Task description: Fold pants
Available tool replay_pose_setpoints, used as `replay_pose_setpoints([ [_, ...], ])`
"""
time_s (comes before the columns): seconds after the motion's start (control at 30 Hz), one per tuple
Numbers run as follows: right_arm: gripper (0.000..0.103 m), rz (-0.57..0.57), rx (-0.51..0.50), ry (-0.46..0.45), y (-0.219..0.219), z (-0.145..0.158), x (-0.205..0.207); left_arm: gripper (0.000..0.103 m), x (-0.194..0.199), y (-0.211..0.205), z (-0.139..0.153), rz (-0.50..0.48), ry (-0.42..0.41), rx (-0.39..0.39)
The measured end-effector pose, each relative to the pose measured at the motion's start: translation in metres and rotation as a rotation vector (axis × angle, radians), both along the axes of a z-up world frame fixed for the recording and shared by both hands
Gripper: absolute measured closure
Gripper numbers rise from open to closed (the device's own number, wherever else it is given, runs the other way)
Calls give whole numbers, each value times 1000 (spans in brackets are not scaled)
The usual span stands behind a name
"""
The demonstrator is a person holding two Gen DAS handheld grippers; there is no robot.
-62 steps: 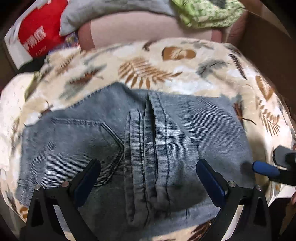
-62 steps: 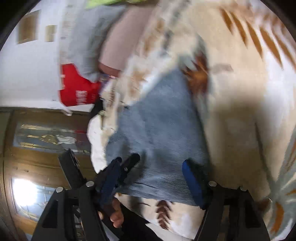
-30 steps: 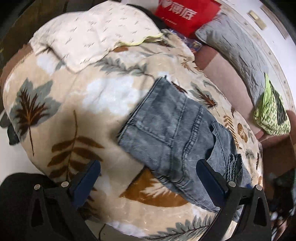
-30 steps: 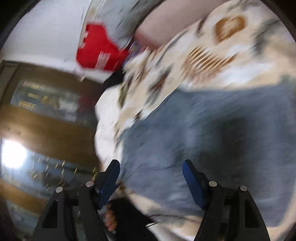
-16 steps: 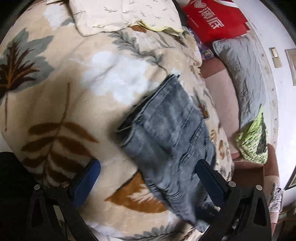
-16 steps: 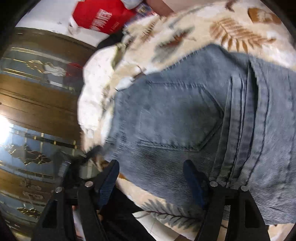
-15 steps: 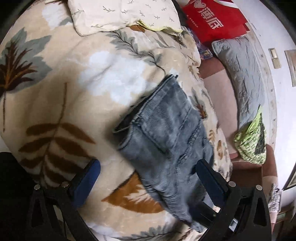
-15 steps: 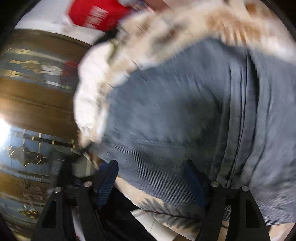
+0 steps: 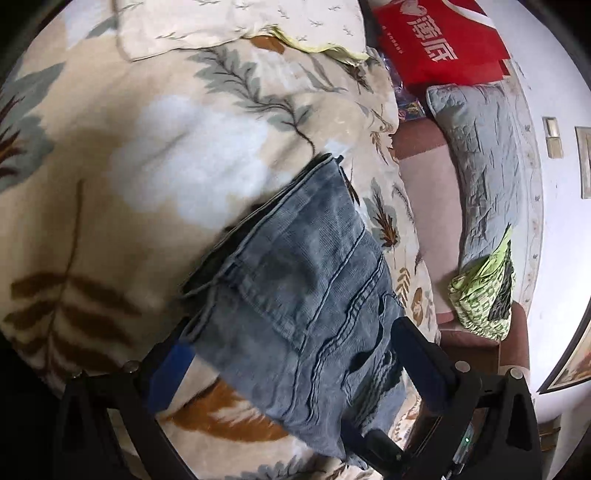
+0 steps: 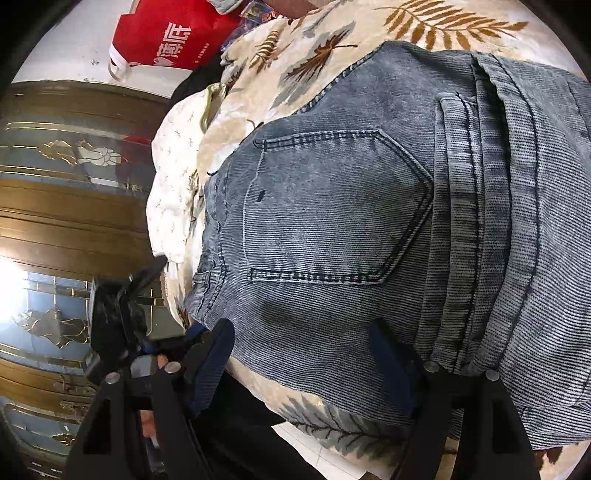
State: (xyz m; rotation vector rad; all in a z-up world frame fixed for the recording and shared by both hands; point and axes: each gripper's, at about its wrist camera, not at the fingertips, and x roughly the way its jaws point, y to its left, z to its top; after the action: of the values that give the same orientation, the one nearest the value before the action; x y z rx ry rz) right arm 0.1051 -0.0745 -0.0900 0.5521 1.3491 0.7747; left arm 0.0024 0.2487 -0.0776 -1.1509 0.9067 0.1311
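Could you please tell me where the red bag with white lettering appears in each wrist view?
Left wrist: the red bag is at the top right, beyond the leaf-print blanket.
Right wrist: the bag is at the top left.
Shared landmark: the folded grey pants on that blanket.

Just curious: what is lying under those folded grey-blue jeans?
The folded grey-blue jeans lie on a cream leaf-patterned blanket. What is beneath the blanket is covered.

Leaf-print blanket [image 9: 155,155], red bag [image 9: 436,44], grey pillow [image 9: 487,155]
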Motion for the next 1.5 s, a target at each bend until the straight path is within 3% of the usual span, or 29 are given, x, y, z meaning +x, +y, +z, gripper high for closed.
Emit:
replay_pose_setpoints([
  [0.13, 25, -2, 29, 2, -6, -3, 0, 25, 2, -1, -4, 24, 23, 40],
  [0.2, 25, -4, 37, 1, -7, -4, 0, 56, 1, 0, -3, 29, 46, 74],
  [0.23, 25, -5, 35, 0, -7, -4, 0, 78, 1, 0, -4, 24, 54, 87],
  [0.4, 25, -4, -2, 40, -3, 2, 4, 86, 0, 0, -1, 29, 31, 112],
  [0.47, 25, -11, 31, 47, -4, 7, 9, 86, 1, -2, 2, 17, 21, 132],
  [0.57, 24, -29, 1, 73, -2, -6, 14, 86, 0, -1, -6, 20, 34, 117],
  [0.7, 25, -9, -46, 32, 6, 0, 10, 86, -2, 3, -20, 20, 23, 82],
  [0.9, 25, -10, -84, -6, 18, 8, 15, 88, 0, 2, -14, -3, 26, 110],
  [1.0, 24, 12, -111, -16, 27, 4, 15, 90, 4, -7, 0, -16, 24, 186],
  [1.1, 24, -20, -29, -1, 10, 16, 14, 91, 8, -17, 16, -33, 9, 261],
  [1.17, 24, -60, 0, -46, -12, 25, 10, 91, 12, -29, 32, -49, -17, 328],
  [1.33, 24, -267, 72, -110, -113, 38, -7, 92, 24, -76, 82, -123, -101, 527],
  [1.5, 24, -487, 114, -173, -209, 44, -27, 92, 31, -159, 130, -273, -237, 744],
])
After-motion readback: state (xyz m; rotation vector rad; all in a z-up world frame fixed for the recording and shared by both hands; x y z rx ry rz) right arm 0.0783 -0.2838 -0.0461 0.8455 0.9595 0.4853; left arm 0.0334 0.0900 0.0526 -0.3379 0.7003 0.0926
